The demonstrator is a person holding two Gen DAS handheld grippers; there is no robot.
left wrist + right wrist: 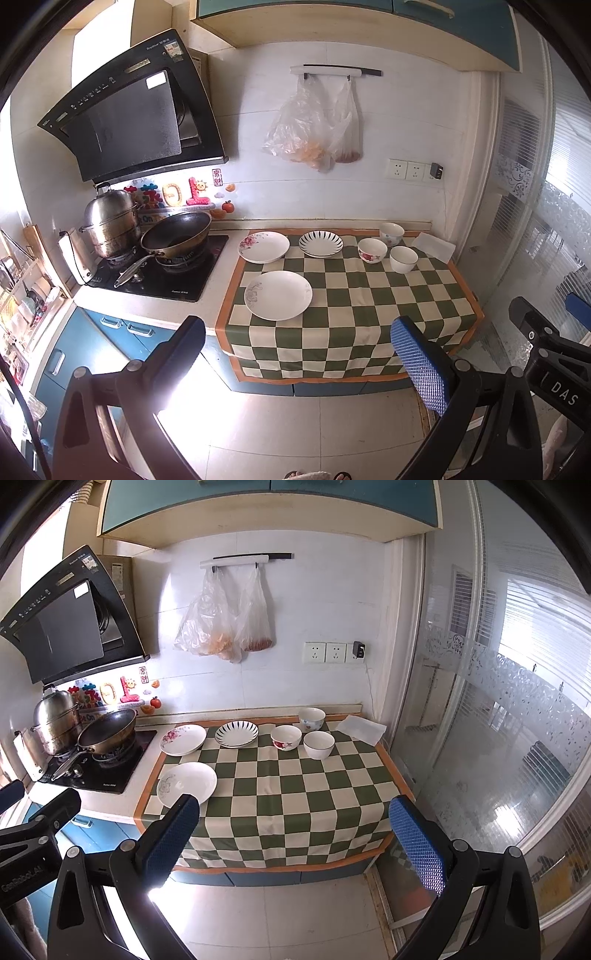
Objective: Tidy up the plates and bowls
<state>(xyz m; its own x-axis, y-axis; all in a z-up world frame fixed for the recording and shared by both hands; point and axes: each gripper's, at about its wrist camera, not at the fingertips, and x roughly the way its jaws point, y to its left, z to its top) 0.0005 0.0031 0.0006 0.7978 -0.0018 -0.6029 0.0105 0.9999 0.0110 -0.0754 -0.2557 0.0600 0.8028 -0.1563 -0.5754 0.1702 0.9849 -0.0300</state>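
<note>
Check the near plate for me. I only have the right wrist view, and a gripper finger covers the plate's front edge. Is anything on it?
Observer: No. The left wrist view shows the whole near plate. It is empty, lies alone on the checked cloth and touches no other dish.
Operator: What is left of the stove, beyond my frame?
Observer: A rack holding kitchenware stands to the left of the stove, at the far edge of the left wrist view.
</note>
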